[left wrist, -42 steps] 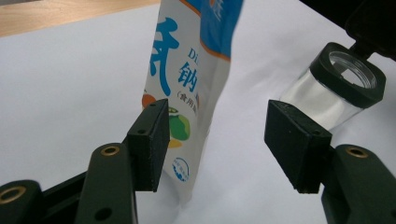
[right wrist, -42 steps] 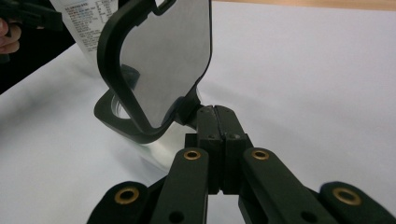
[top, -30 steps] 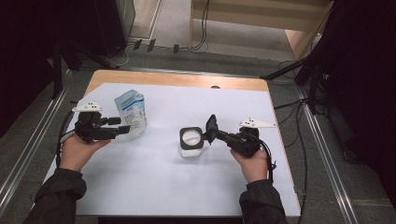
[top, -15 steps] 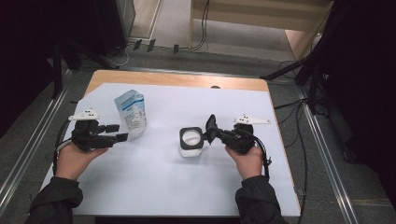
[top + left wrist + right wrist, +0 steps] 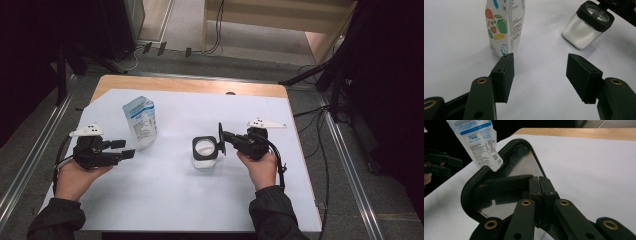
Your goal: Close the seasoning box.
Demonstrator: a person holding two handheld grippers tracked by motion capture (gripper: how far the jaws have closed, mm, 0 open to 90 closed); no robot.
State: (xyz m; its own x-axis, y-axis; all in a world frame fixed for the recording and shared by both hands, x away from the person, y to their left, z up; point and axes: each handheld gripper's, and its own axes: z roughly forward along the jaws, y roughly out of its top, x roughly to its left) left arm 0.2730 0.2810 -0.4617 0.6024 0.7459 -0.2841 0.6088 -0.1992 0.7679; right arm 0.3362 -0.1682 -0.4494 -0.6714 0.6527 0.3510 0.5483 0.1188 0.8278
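Two claws, one carton and one jar are seen on a tabletop (image 5: 150, 210) covered with one white sheet. The right claw (image 5: 220, 138) is clenched on the jar's flip lid (image 5: 499, 190), a black-framed square lid with a clear pane, which is held swung up on edge just beside the jar. In the right gripper view both jaws are seen pressed together against the lid's rim. One glass jar (image 5: 204, 153), square with a black collar and holding white powder, stands upright near the middle of the tabletop, its mouth uncovered. In the left gripper view the jar (image 5: 587, 25) is seen at the upper right, with the powder reaching about halfway up its clear wall.

The left claw (image 5: 123, 149) is released, its two black jaws standing well apart with nothing between them, and it is held low over the sheet at the left side. One printed carton (image 5: 140, 121), white and blue with vegetable pictures on one face, stands upright just beyond the left claw and well apart from the jar. The carton (image 5: 505, 25) is seen just past the tip of one jaw, not touched by it. Two hands in dark sleeves are seen holding the claws from the near edge.
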